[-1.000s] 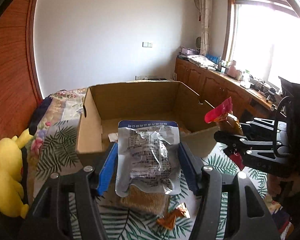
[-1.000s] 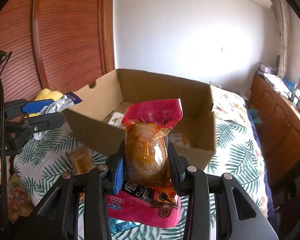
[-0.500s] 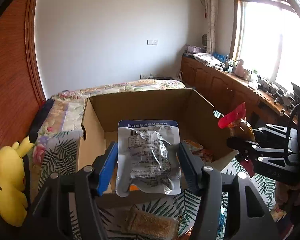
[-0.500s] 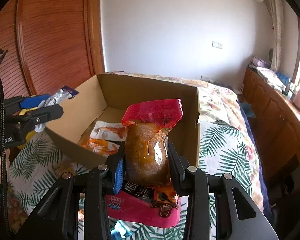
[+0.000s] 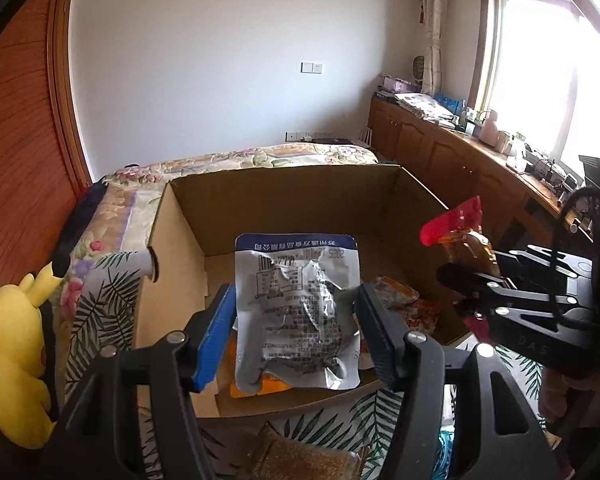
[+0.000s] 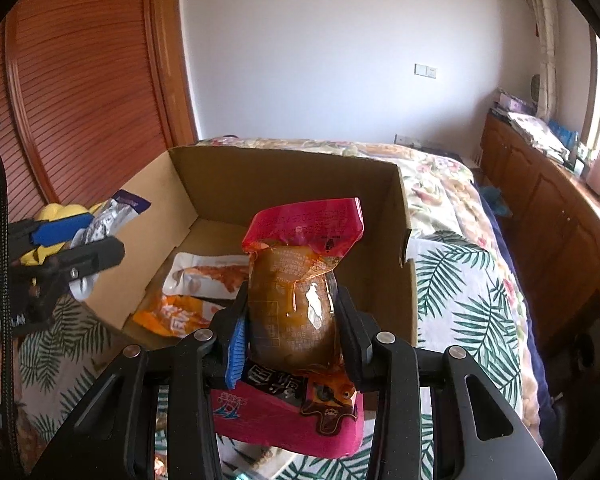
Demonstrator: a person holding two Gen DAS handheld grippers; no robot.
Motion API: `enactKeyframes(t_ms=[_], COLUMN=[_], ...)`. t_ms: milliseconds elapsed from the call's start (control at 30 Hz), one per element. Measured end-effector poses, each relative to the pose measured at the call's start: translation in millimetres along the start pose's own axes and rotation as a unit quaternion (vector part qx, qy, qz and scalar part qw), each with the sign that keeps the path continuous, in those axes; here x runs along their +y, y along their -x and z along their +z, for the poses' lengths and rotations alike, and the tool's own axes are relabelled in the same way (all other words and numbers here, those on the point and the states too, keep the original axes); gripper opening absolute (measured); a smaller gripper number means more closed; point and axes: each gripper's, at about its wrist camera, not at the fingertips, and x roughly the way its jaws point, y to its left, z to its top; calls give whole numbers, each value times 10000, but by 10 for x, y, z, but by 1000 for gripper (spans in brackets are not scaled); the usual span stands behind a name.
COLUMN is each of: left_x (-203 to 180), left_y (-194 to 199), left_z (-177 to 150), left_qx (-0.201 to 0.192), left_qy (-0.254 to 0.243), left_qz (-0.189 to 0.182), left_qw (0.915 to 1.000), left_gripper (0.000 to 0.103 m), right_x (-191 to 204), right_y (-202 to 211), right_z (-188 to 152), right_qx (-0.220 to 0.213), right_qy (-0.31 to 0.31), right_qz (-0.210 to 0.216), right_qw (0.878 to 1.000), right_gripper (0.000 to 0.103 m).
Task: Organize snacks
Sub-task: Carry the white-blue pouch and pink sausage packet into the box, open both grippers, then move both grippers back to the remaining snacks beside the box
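Note:
My left gripper (image 5: 296, 320) is shut on a silver snack pouch with a blue top (image 5: 296, 308) and holds it over the near edge of an open cardboard box (image 5: 284, 192). My right gripper (image 6: 290, 320) is shut on a red-topped pouch with a brown item inside (image 6: 296, 280), held above the box's near right corner (image 6: 404, 248). Each gripper shows in the other's view: the right one (image 5: 460, 264), the left one (image 6: 96, 236). Orange and white snack packs (image 6: 204, 280) lie inside the box.
The box sits on a bed with a palm-leaf cover (image 6: 468, 300). A brown snack bar (image 5: 300, 456) lies on the bed in front of the box. A yellow plush toy (image 5: 12, 352) is at the left. A wooden cabinet (image 5: 460, 168) runs along the right.
Both grippers have risen and moved forward toward the box with their pouches. The box interior and the packs inside now show.

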Motion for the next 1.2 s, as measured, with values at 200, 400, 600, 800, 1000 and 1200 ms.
enactKeyframes(t_ms=[200, 400, 600, 800, 1000, 1200], left_x=[5, 20, 4, -75, -139, -108], left_y=[-65, -88, 62, 304, 513, 619], left_z=[47, 5, 10, -156, -389, -696], left_qx=[-16, -23, -224, -402, -438, -400], left_qy=[16, 16, 44, -206, -326, -295], left_qz=[67, 84, -43, -133, -283, -383], left_qw=[10000, 10000, 9997, 9989, 9981, 9980], left_gripper=[62, 65, 70, 71, 71, 71], right_x=[7, -58, -87, -30, 50, 107], right_y=[-97, -14, 138, 426, 676, 700], right_z=[-42, -55, -105, -293, -592, -918], right_qx=[107, -51, -195, -375, -462, -332], right_qy=[-164, -212, -264, -138, -6, -29], right_qz=[-2, 46, 221, 440, 610, 669], right_qw=[9998, 9998, 9992, 9982, 9971, 9972], right_gripper=[47, 57, 57, 57, 57, 57])
